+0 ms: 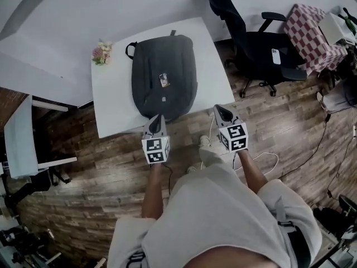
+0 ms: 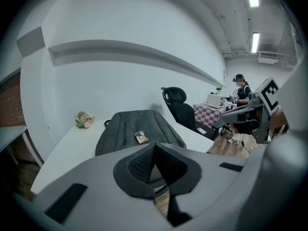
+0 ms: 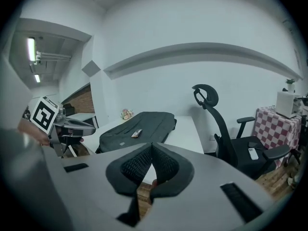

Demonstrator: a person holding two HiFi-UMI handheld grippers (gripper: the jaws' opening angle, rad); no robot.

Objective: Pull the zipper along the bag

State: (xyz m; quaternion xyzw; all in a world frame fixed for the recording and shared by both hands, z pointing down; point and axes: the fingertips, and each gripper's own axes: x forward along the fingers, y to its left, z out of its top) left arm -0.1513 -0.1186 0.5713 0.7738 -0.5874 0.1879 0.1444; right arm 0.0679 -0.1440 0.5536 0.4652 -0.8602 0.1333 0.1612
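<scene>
A dark grey backpack (image 1: 164, 74) lies flat on the white table (image 1: 111, 94), with a small tag (image 1: 164, 80) on its front. In the left gripper view a zipper slit (image 2: 123, 129) runs along the backpack (image 2: 144, 126). My left gripper (image 1: 156, 119) hovers at the table's near edge, just short of the bag's bottom end, shut and holding nothing. My right gripper (image 1: 221, 110) hangs off the table's near right corner, also shut and holding nothing. In both gripper views the pads (image 2: 144, 165) (image 3: 139, 165) meet with nothing between them, and the backpack (image 3: 139, 124) lies ahead.
A small bunch of flowers (image 1: 102, 53) sits at the table's far left corner. A black office chair (image 1: 251, 43) stands right of the table, beside a checkered cloth-covered table (image 1: 312, 35). Cables (image 1: 268, 161) trail on the wooden floor. A person (image 2: 239, 88) stands far off.
</scene>
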